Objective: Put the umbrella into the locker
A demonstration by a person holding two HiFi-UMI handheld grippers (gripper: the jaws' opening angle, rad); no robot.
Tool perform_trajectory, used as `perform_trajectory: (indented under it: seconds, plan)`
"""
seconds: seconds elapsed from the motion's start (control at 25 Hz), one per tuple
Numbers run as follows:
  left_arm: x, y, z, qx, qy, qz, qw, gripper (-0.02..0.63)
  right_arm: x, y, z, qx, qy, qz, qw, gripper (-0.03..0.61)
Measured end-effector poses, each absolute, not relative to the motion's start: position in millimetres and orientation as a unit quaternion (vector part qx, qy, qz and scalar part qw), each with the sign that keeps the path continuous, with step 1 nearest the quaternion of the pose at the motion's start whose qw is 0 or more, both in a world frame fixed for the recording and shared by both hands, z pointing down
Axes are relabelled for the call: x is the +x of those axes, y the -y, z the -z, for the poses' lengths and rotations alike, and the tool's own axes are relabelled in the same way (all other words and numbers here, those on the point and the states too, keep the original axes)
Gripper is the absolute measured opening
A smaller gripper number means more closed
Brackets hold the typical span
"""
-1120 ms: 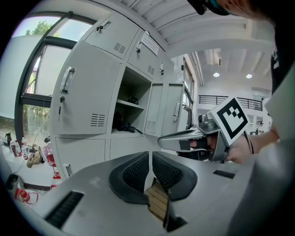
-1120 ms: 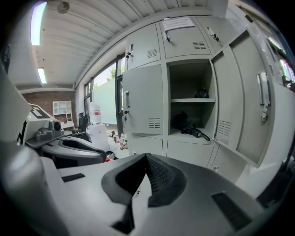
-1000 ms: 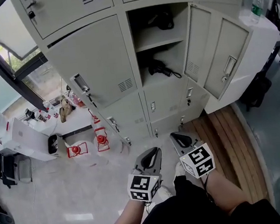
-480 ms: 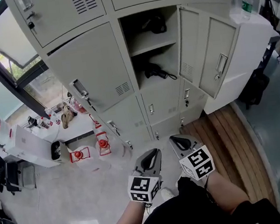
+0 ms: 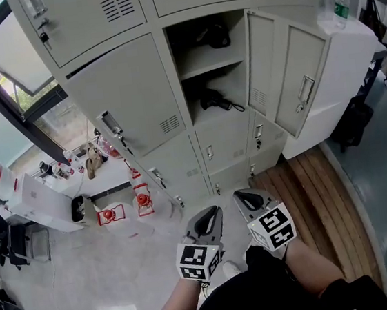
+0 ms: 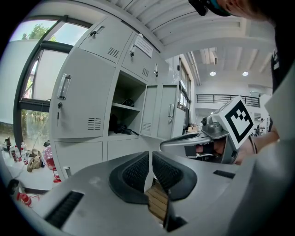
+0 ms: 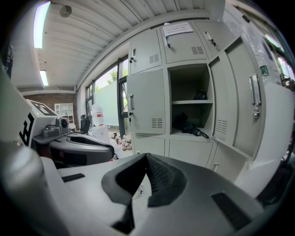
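A black folded umbrella [image 5: 215, 101] lies on the lower shelf of the open locker [image 5: 200, 63]; it also shows in the left gripper view as the umbrella [image 6: 120, 129] and in the right gripper view as the umbrella [image 7: 189, 128]. Another dark item [image 5: 217, 35] sits on the shelf above it. My left gripper [image 5: 213, 215] and right gripper [image 5: 246, 196] hover side by side close to my body, well short of the lockers. Both are shut with nothing between the pads, as the left gripper [image 6: 151, 159] and the right gripper [image 7: 146, 159] show in their own views.
The locker's doors [image 5: 287, 77] swing out to the right. A neighbouring door [image 5: 126, 96] on the left stands ajar. Red items [image 5: 141, 196] and a white box [image 5: 40, 201] sit on the floor at left. Wooden planks [image 5: 316, 192] lie at right, beside a white cabinet with a bottle [image 5: 341, 3].
The head view shifted a little, so the lockers sit slightly lower and further left than a second ago. Both grippers stay where they were, still shut.
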State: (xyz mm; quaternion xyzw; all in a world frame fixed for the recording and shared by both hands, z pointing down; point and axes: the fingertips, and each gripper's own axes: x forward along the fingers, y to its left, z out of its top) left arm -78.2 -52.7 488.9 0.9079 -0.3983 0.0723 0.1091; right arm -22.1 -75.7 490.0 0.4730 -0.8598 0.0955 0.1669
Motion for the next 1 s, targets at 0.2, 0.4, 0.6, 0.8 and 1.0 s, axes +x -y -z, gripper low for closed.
perform_trajectory:
  seconds: [0.2,0.4,0.6,0.8,1.0]
  plan:
    - [-76.5,54.2,-488.6,0.908,0.399,-0.071,0.109,0.034,-21.6,75.3,-488.2,0.472,0.861,-0.094,0.164,0.054]
    - [-73.4,54.1,-489.0,0.908,0.399,-0.072,0.109,0.034,-19.2,75.4,-488.3,0.471,0.862,-0.094,0.163,0.054]
    - [-69.8,54.9,-488.7,0.908,0.397,-0.071,0.11,0.034,-16.7,75.7,-487.6,0.472,0.861,-0.094,0.162,0.054]
    - [-65.2,54.6,-489.3,0.91,0.393,-0.072,0.11,0.034,-13.9,75.7,-486.5,0.476,0.86,-0.093,0.16,0.054]
    - [-62.7,57.1,-490.0,0.911,0.392,-0.072,0.11,0.034,-12.3,76.7,-487.9,0.476,0.859,-0.097,0.16,0.054]
